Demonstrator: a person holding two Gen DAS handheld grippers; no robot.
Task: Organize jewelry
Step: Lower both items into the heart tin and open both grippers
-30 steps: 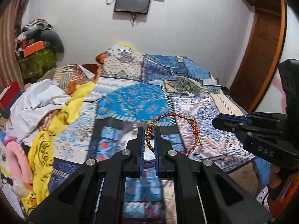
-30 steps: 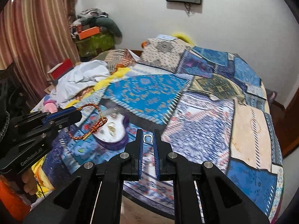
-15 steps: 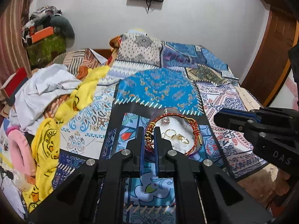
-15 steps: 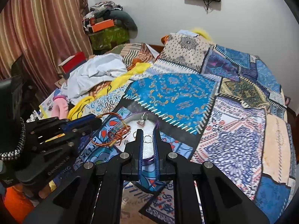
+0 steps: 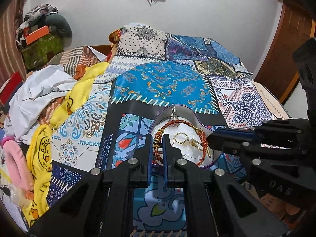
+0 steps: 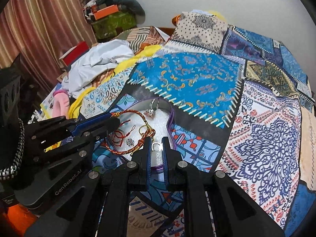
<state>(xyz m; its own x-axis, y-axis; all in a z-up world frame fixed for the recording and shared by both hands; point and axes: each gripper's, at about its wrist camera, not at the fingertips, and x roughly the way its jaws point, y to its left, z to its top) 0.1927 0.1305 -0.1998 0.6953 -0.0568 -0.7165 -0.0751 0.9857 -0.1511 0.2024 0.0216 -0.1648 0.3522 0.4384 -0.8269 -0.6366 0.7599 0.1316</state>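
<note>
A red-and-orange braided bracelet point(image 5: 177, 121) hangs from my left gripper point(image 5: 157, 138), which is shut on its beaded knot. The loop dangles just over a heart-shaped tray point(image 5: 156, 118) with a purple rim and white lining, lying on the bed. In the tray are gold hoops point(image 5: 180, 137) and a silver pendant point(image 5: 173, 114). My right gripper point(image 6: 156, 140) is shut on a small silver ring point(image 6: 156, 146), above the tray's point(image 6: 171, 116) near edge. The bracelet point(image 6: 136, 111) and the left gripper point(image 6: 116, 121) come in from the left there. The right gripper point(image 5: 209, 138) reaches in beside the bracelet's clasp.
A patchwork bedcover point(image 5: 164, 83) in blue prints covers the bed. Crumpled white and yellow clothes point(image 5: 59, 94) and a pink item point(image 5: 13, 154) are piled on the left. A wooden door point(image 5: 284, 59) stands at the right, striped curtains point(image 6: 39, 29) at the left.
Both grippers have come down and forward over the bed. The tray, earlier low and partly hidden, now lies directly under the bracelet and the ring. Both grips are unchanged.
</note>
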